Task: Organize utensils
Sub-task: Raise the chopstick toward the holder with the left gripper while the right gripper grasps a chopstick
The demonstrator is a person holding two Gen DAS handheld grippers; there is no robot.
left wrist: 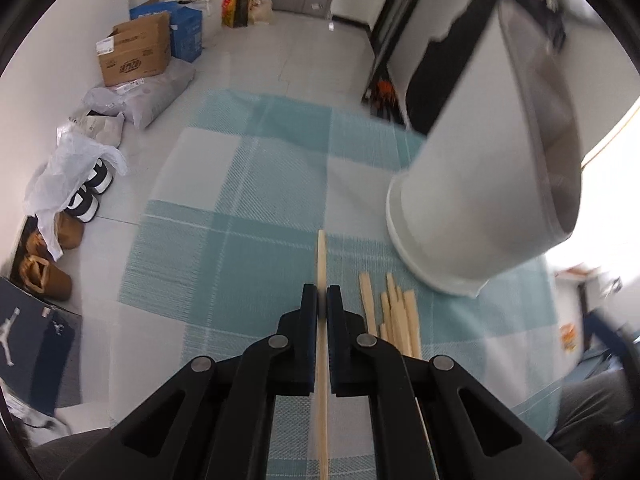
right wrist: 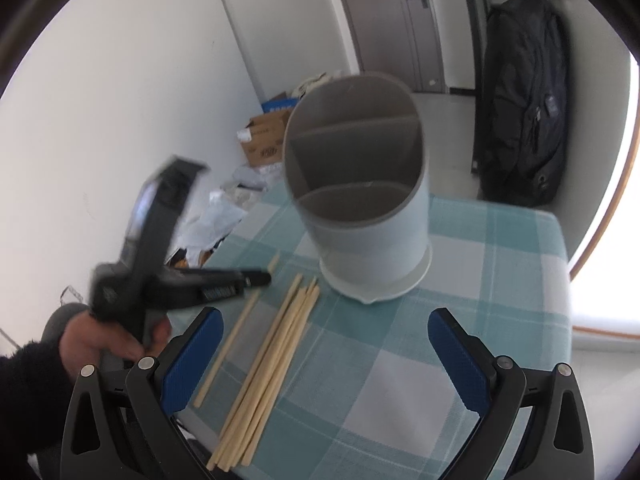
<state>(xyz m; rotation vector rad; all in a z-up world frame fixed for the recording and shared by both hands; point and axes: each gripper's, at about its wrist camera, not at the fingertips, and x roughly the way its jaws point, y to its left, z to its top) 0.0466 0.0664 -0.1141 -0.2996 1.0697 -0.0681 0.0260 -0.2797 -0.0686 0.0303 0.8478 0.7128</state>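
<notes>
My left gripper (left wrist: 322,294) is shut on a single wooden chopstick (left wrist: 321,264), held just above the teal checked cloth (left wrist: 224,208). In the right wrist view the same gripper (right wrist: 264,279) clamps that chopstick (right wrist: 228,344) left of a bundle of several chopsticks (right wrist: 272,356) lying on the cloth. The bundle also shows in the left wrist view (left wrist: 396,316). A white utensil holder (right wrist: 360,208) with grey divided compartments stands upright behind the bundle and looks empty; it also shows in the left wrist view (left wrist: 480,184). My right gripper (right wrist: 325,322) is open and empty above the cloth.
Cardboard boxes (left wrist: 134,50), plastic bags (left wrist: 76,164) and shoes (left wrist: 86,200) lie on the floor along the left wall. A black backpack (right wrist: 520,100) hangs at the back right. The table edge (right wrist: 560,240) runs close to the window side.
</notes>
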